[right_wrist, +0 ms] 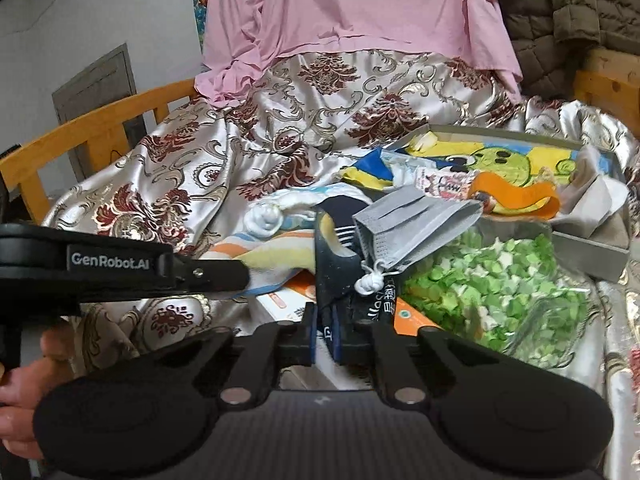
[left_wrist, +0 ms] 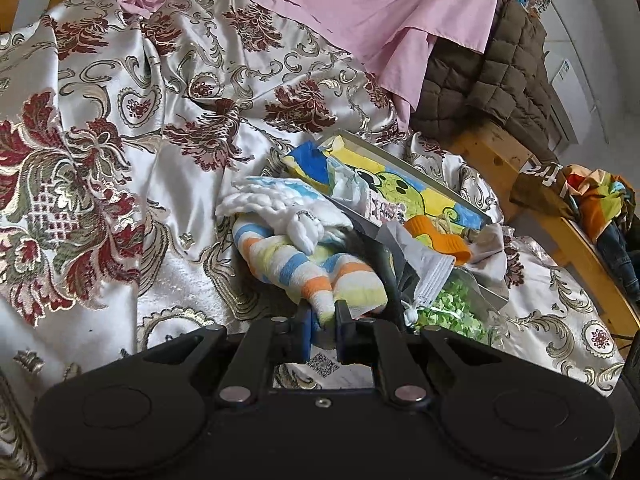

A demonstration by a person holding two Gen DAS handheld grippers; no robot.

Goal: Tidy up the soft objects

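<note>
My left gripper (left_wrist: 323, 316) is shut on the tip of a striped sock (left_wrist: 296, 264) with blue, orange and yellow bands, lying on the patterned bedspread. A white knitted piece (left_wrist: 280, 212) rests across the sock. My right gripper (right_wrist: 323, 328) is shut on a dark navy sock (right_wrist: 334, 248) with white stripes. A grey face mask (right_wrist: 416, 224) lies against the navy sock; it also shows in the left wrist view (left_wrist: 424, 268). The striped sock also shows in the right wrist view (right_wrist: 276, 256), behind the left gripper's body.
A shallow grey box (right_wrist: 588, 256) with a cartoon picture holds an orange band (right_wrist: 516, 196) and cloth. A clear bag of green pieces (right_wrist: 500, 284) lies at the right. Pink sheet (right_wrist: 360, 12), brown quilted jacket (left_wrist: 500, 80) and wooden bed frame (right_wrist: 80, 144) border the bed.
</note>
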